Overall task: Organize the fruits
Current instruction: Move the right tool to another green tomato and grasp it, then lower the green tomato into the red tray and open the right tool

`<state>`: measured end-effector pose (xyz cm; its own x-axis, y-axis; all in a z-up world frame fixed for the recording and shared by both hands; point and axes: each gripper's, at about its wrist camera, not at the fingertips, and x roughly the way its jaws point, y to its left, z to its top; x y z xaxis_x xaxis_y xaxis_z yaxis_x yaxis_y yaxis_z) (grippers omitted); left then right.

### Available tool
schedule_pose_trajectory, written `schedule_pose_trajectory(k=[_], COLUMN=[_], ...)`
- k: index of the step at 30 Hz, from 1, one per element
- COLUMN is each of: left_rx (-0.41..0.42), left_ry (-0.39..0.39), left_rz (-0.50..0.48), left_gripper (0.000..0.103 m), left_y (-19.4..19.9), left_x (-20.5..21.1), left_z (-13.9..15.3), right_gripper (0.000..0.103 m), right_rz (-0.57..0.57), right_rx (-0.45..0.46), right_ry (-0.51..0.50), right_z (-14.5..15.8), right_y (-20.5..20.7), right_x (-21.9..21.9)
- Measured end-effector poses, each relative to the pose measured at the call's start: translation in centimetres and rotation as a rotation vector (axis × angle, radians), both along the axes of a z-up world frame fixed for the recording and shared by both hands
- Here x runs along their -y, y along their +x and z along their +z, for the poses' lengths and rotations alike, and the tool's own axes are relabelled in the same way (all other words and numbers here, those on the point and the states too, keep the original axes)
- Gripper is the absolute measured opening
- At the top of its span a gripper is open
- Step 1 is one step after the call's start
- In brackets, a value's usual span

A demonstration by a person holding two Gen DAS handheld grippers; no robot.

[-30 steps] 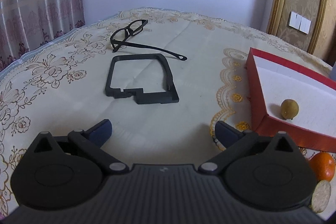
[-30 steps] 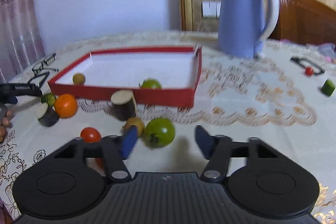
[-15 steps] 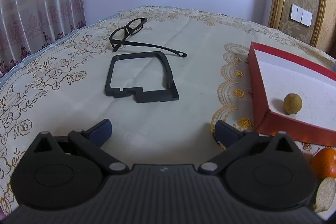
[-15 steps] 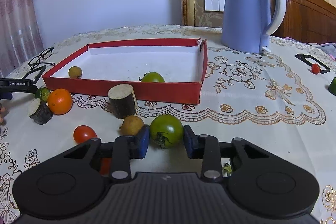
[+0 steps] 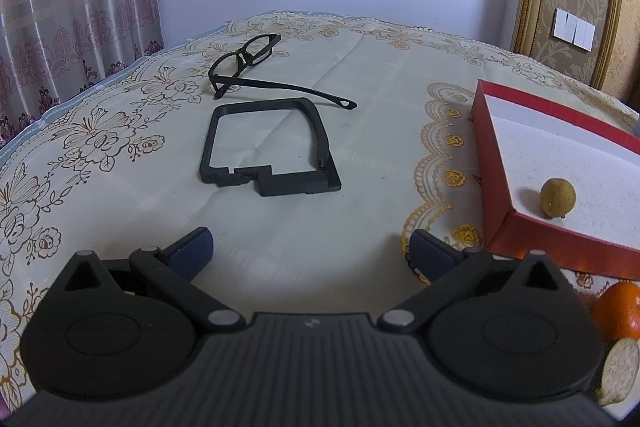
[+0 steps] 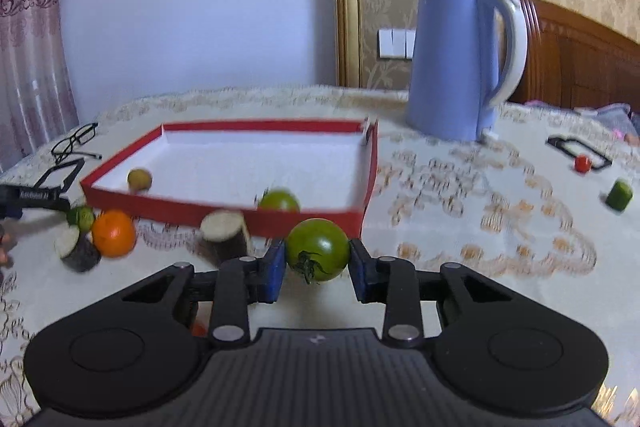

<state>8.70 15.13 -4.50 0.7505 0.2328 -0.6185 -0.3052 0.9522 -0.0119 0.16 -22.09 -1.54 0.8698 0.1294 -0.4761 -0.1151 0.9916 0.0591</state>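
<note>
My right gripper (image 6: 317, 267) is shut on a green tomato (image 6: 318, 249) and holds it above the table, in front of the red tray (image 6: 224, 207). The tray holds a small brown fruit (image 6: 139, 179) and another green tomato (image 6: 279, 200). An orange (image 6: 113, 233), a small green fruit (image 6: 80, 217) and two cut dark vegetable pieces (image 6: 226, 233) lie before the tray. My left gripper (image 5: 310, 253) is open and empty over the tablecloth, left of the tray (image 5: 496, 183), with the brown fruit (image 5: 557, 197) and orange (image 5: 618, 311) at its right.
Black glasses (image 5: 256, 67) and a black plastic frame (image 5: 272, 147) lie ahead of the left gripper. A blue kettle (image 6: 460, 63) stands behind the tray at the right. A small red fruit (image 6: 582, 163) and a green piece (image 6: 619, 193) lie far right.
My right gripper closed on the green tomato and lifted it off the table. The left gripper stayed open and shifted slightly.
</note>
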Motion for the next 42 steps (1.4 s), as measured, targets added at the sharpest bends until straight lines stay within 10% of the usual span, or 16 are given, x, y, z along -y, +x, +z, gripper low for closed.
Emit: schedule_pose_trajectory(k=[17,31,38,42], left_rx=[0.000,0.000,0.000,0.000], left_ry=[0.000,0.001,0.001,0.001], left_rz=[0.000,0.000,0.000,0.000], left_gripper=[0.103,0.103,0.103,0.103], left_y=[0.0,0.0,0.0,0.0], left_x=[0.0,0.0,0.0,0.0], left_z=[0.0,0.0,0.0,0.0], right_gripper=[0.032,0.034,0.076,0.076], right_rz=[-0.011,-0.014,0.004,-0.017], right_rx=[-0.080,-0.116,-0.098,-0.072], right_ry=[-0.051,-0.058,0.001,0.005], right_z=[-0.5,-2.2,-1.3,-0.6], right_y=[12.6,14.3,13.1,11.1], right_x=[-2.0,-2.4,-2.0,-1.6])
